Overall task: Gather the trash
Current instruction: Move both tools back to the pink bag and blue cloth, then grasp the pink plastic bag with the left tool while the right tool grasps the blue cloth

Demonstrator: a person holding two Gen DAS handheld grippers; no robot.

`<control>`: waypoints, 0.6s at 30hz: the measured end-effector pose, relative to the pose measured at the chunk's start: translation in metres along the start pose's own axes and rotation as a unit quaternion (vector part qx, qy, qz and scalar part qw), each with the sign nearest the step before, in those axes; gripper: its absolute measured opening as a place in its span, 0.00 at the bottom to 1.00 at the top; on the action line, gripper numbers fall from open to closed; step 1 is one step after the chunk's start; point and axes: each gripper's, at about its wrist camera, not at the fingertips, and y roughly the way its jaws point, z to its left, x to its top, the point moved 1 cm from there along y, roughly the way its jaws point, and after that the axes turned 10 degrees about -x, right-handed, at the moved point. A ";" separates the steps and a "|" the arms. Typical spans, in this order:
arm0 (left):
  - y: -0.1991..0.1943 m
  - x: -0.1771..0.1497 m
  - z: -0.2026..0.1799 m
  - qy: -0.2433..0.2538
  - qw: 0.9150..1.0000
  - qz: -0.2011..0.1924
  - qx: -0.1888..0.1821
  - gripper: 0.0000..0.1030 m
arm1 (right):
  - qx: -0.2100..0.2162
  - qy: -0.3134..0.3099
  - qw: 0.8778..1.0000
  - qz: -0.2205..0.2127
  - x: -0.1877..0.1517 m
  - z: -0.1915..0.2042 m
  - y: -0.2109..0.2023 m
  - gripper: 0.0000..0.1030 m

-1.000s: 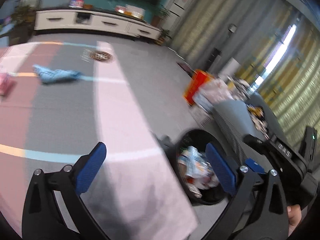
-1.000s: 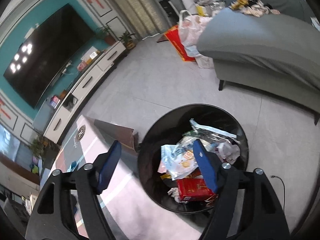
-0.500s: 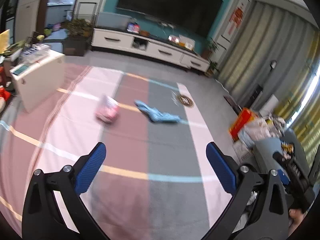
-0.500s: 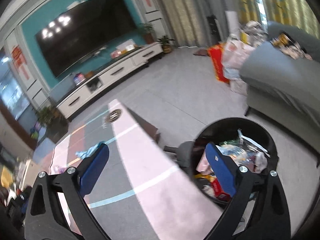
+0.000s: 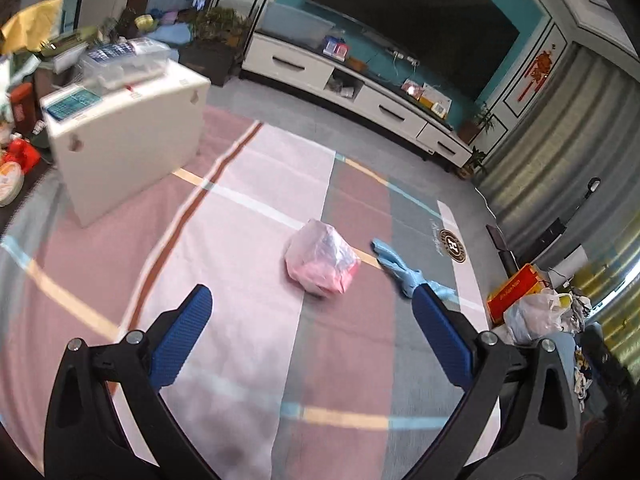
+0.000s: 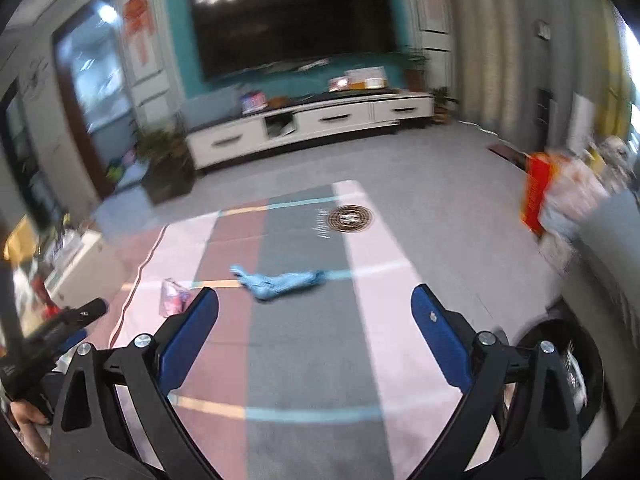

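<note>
A crumpled pink plastic bag [image 5: 322, 261] lies on the striped rug ahead of my left gripper [image 5: 310, 322], which is open and empty. Just to its right lies a light blue glove [image 5: 404, 270]. In the right wrist view the same blue glove [image 6: 280, 282] lies on the grey stripe ahead of my right gripper [image 6: 314, 316], open with nothing between its fingers. The pink bag [image 6: 174, 300] shows beside the left fingertip. The black trash bin [image 6: 576, 364] with wrappers inside sits at the lower right, half hidden by the gripper.
A white low table [image 5: 124, 136] with papers stands left on the rug. A white TV cabinet [image 5: 360, 100] runs along the far wall. A red box [image 5: 516, 290] and plastic bags [image 5: 536, 314] sit by the grey sofa [image 6: 600, 248]. The other gripper's handle [image 6: 60, 328] shows at left.
Both grippers have swung away from the trash bin toward the rug. The pink bag and blue glove came closer and more central. The right jaws spread wider.
</note>
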 end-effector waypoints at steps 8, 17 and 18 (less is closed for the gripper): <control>0.072 0.013 0.009 -0.017 0.999 0.024 -0.038 0.95 | 0.052 -0.055 0.994 0.076 0.013 0.078 0.126 0.51; 0.124 -0.006 0.022 0.005 0.997 0.064 -0.038 0.72 | 0.058 -0.086 0.987 0.123 -0.025 0.098 0.210 0.43; 0.124 -0.006 0.023 0.004 0.997 0.065 -0.042 0.67 | 0.046 -0.097 0.987 0.120 -0.027 0.101 0.211 0.43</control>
